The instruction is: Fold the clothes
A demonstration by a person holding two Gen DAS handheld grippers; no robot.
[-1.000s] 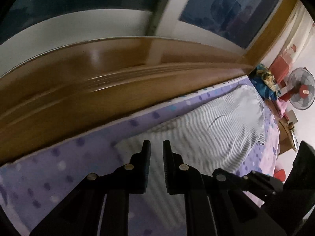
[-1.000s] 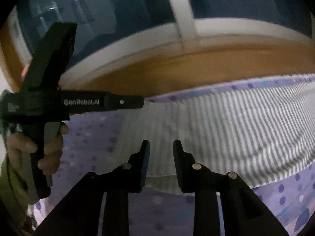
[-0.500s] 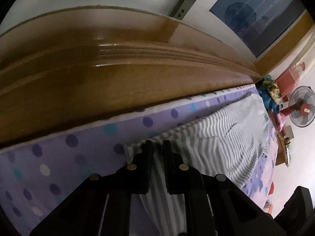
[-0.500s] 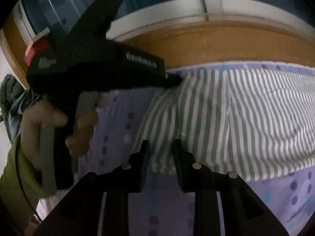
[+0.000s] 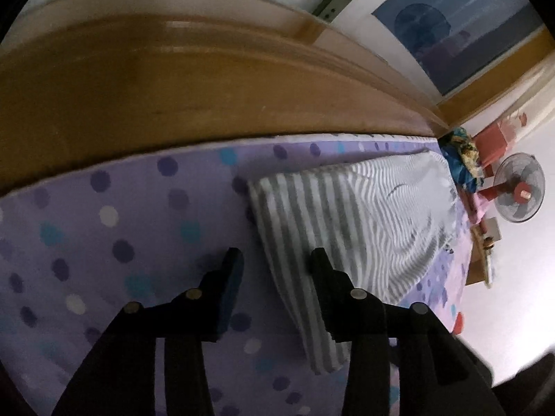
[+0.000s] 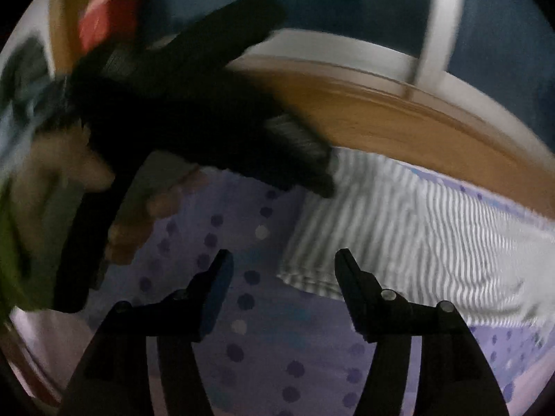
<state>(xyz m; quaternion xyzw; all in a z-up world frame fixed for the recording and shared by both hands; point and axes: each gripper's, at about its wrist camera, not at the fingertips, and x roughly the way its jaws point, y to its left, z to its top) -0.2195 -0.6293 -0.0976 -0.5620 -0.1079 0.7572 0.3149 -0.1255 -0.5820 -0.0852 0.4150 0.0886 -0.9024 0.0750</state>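
Note:
A grey-and-white striped garment (image 5: 353, 215) lies flat on the purple polka-dot bedsheet (image 5: 104, 235); it also shows in the right wrist view (image 6: 409, 235). My left gripper (image 5: 275, 260) is open and empty, its jaws standing astride the garment's near folded edge. My right gripper (image 6: 282, 260) is open and empty just in front of the garment's near corner. The left gripper's black body (image 6: 194, 104), held by a hand, is blurred in the right wrist view, with its tip at the garment's far corner.
A wooden headboard (image 5: 173, 86) runs along the far side of the bed. Beyond the bed's end stand a red fan (image 5: 518, 187), a pile of blue cloth (image 5: 461, 163) and red boxes (image 5: 492, 142). A dark window (image 6: 347, 7) is above the headboard.
Both grippers have opened and let go of the striped garment, which now lies on the sheet. The left gripper has pulled back a little from the cloth's edge.

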